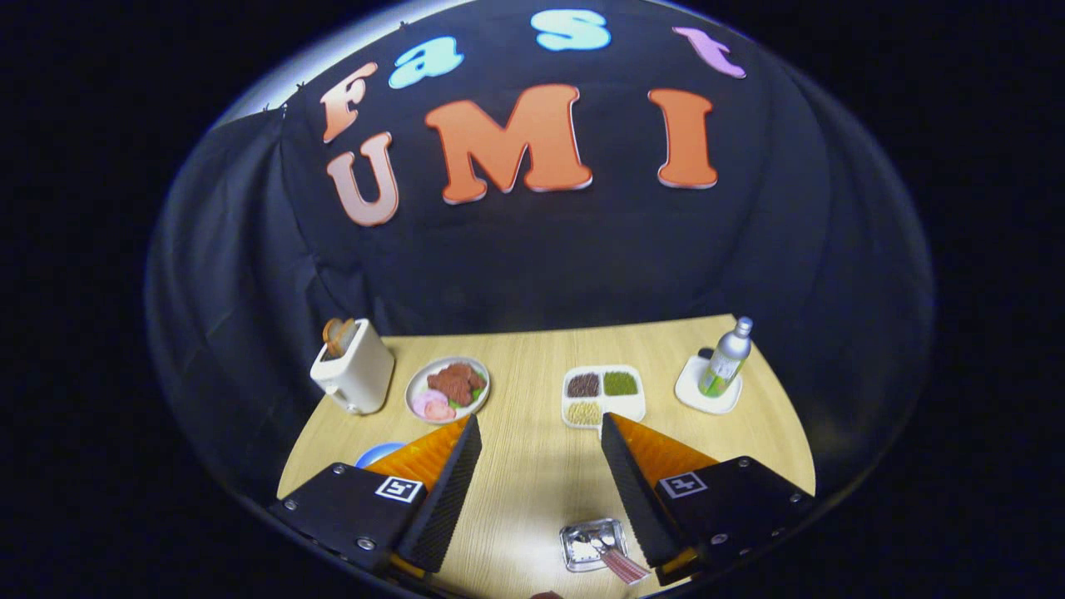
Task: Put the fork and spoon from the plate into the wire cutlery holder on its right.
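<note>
The gripper (541, 433) hangs above a pale wood-grain table (532, 482) with its two wedge-shaped fingers spread wide and nothing between them; their inner faces are ribbed.

Low down, just inside the right finger, sits a small square holder (589, 542) of shiny metal. Shiny cutlery (601, 542) lies in it, with a striped handle (624, 566) sticking out toward the right finger; whether that piece is the fork or the spoon cannot be told.

Beside the left finger's outer edge a rounded blue rim (378, 453) peeks out, mostly hidden.

Beyond the fingers stands a row of things. A boxy cream toaster (354, 370) holds a slice of bread (337, 334) upright in its slot. Next to it is a round dish (448, 389) with lumpy brown and pink food. A white square tray (604, 395) has three compartments filled with dark, green and tan grains. Farthest right, a slim metallic bottle (727, 356) with a green label stands tilted on a white coaster (707, 391).
</note>
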A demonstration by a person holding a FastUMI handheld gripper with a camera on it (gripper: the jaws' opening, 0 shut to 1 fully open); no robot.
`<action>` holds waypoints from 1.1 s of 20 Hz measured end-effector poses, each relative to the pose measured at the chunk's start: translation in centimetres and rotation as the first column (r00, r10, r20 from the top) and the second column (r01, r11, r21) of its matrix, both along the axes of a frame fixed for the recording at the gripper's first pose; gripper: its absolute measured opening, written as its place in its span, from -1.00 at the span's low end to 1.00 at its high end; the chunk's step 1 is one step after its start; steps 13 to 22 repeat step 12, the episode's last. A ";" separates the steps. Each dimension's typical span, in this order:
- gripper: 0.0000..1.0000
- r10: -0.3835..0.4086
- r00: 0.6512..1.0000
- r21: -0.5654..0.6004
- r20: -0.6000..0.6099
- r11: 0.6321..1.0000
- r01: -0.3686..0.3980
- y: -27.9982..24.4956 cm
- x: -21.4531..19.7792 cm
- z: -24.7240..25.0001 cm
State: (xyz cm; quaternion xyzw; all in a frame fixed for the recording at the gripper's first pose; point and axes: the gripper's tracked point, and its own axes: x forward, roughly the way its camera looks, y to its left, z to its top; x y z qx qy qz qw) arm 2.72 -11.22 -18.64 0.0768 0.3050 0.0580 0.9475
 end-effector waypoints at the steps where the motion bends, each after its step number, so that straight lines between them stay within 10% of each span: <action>1: 0.75 -0.029 0.997 -0.006 0.076 1.000 0.030 -0.4 0.7 1.4; 12: 0.78 -0.177 0.845 -0.039 0.504 0.973 0.227 -3.5 -1.2 10.6; 22: 0.78 -0.177 0.845 -0.039 0.504 0.973 0.227 -3.5 -1.2 10.6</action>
